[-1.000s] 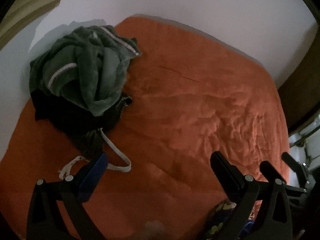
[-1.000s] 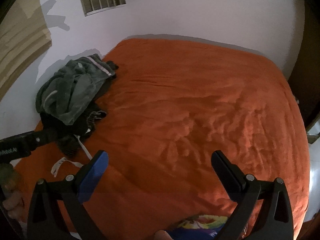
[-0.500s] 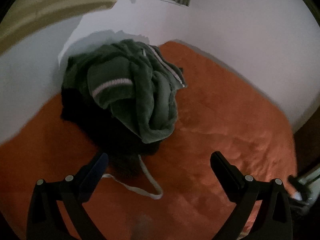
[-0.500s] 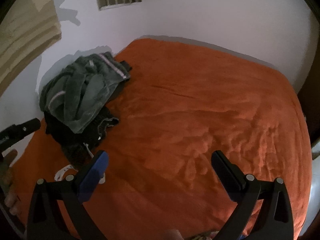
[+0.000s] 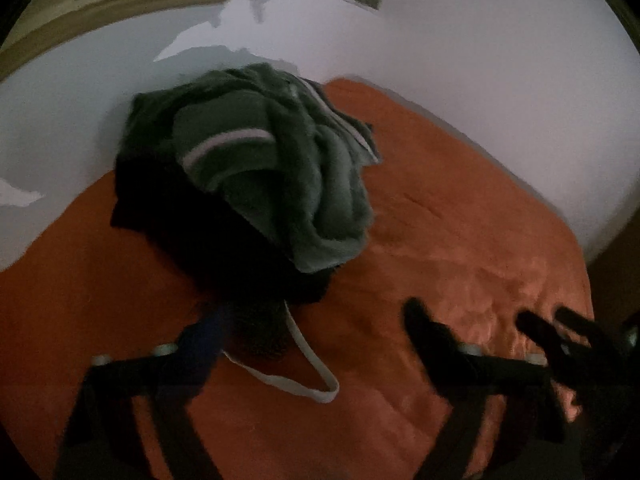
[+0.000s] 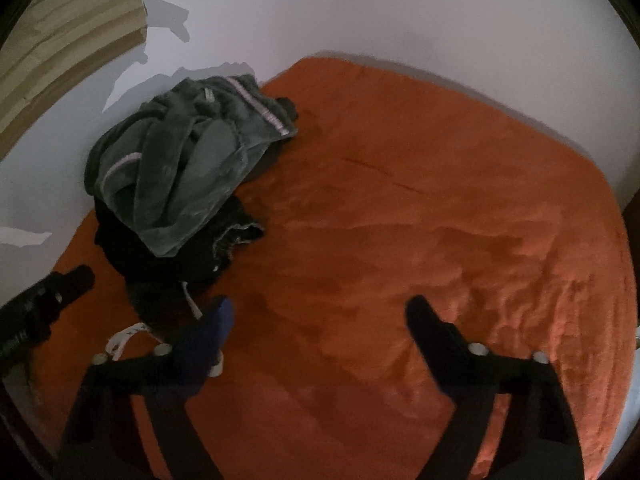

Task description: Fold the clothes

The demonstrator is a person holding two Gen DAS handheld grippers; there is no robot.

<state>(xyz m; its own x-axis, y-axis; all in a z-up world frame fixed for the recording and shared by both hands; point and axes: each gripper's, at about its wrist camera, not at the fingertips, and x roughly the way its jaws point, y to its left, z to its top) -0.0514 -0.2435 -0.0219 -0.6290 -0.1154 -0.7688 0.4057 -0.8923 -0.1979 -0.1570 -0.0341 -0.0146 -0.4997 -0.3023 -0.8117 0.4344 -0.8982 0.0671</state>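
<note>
Left tool (image 5: 316,320), jaws closing, empty, above a white drawstring (image 5: 308,364); right tool (image 6: 320,316), closing, empty; grey-green fleece garment (image 6: 180,168) heaped far left on orange bed (image 6: 440,200).

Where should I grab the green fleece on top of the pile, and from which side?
Probably take the green fleece by its loose lower edge, which hangs over the dark clothes toward the open orange bedspread. Come in from the near side, low over the blanket; the wall blocks the far side. Both grippers' jaws are closing with nothing between them.
</note>
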